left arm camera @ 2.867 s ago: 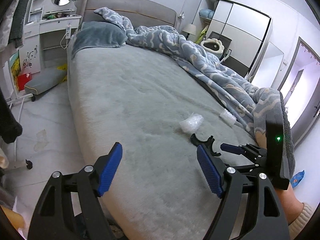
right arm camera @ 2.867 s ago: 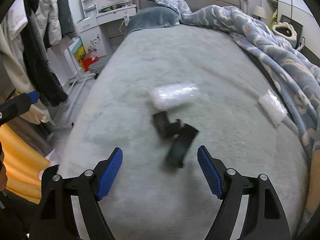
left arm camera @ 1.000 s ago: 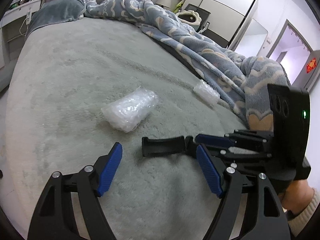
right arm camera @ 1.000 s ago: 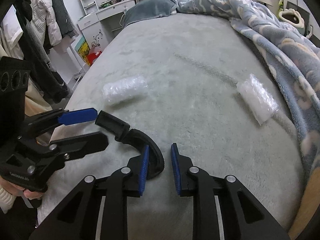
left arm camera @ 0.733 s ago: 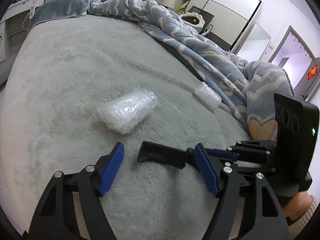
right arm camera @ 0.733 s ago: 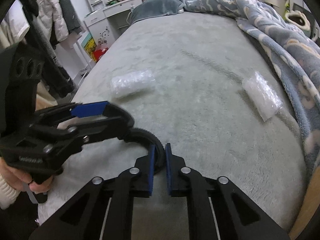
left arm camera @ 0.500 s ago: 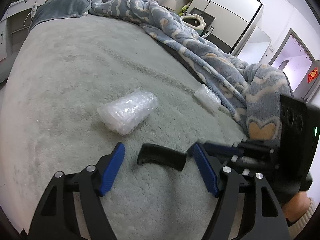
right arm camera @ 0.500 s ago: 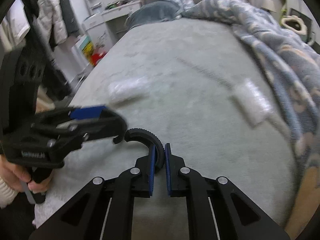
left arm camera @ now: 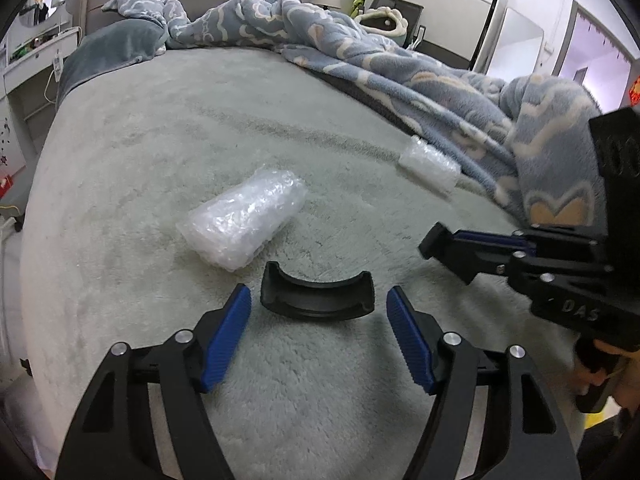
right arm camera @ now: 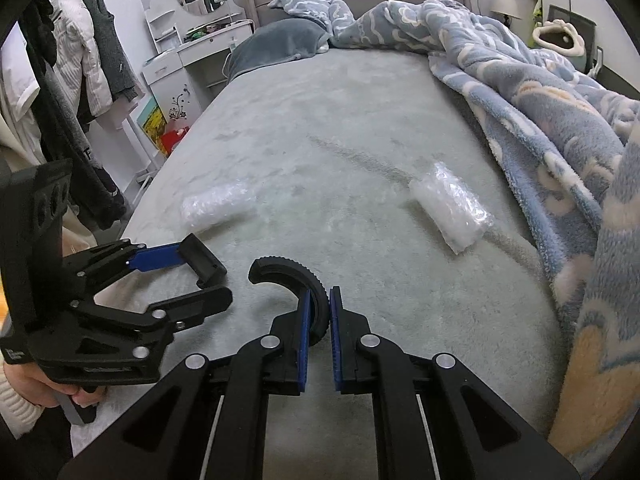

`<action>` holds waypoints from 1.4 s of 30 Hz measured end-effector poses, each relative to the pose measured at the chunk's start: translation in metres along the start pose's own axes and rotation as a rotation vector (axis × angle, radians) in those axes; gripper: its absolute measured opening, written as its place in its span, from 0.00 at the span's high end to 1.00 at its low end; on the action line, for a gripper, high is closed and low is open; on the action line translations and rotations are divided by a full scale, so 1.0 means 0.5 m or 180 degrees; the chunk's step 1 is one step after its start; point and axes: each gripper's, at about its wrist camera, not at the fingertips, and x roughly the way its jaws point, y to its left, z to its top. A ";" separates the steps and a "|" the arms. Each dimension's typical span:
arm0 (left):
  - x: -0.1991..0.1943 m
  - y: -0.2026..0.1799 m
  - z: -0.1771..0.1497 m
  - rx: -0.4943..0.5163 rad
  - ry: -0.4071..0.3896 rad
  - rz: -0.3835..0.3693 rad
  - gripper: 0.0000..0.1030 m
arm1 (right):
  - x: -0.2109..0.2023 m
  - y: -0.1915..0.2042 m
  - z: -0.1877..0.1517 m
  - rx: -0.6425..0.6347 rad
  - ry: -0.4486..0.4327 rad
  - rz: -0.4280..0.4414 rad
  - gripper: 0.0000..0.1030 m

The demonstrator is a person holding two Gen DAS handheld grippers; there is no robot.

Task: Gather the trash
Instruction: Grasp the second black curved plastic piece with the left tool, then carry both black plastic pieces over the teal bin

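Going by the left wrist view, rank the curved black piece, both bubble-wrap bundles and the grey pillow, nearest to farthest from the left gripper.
From the left gripper:
1. Curved black piece, between its open fingers.
2. Larger bubble-wrap bundle, just beyond, left.
3. Smaller bubble-wrap bundle, right, beside the blanket.
4. Grey pillow, far left, by the headboard.

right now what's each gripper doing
left gripper: open, jaws have just been closing, curved piece between the tips, not gripped
right gripper: shut on ribbed half-ring
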 end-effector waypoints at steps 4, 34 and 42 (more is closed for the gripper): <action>0.005 0.000 0.002 -0.0007 -0.0015 0.0088 0.43 | -0.002 -0.004 -0.003 0.0017 0.0012 0.0010 0.91; -0.139 0.048 -0.038 -0.0186 -0.0237 0.0026 0.53 | -0.039 0.102 -0.001 0.0120 -0.0162 0.0168 0.91; -0.213 0.074 -0.074 -0.0260 -0.0283 0.0021 0.53 | -0.056 0.153 -0.023 0.0120 -0.0190 0.0141 0.91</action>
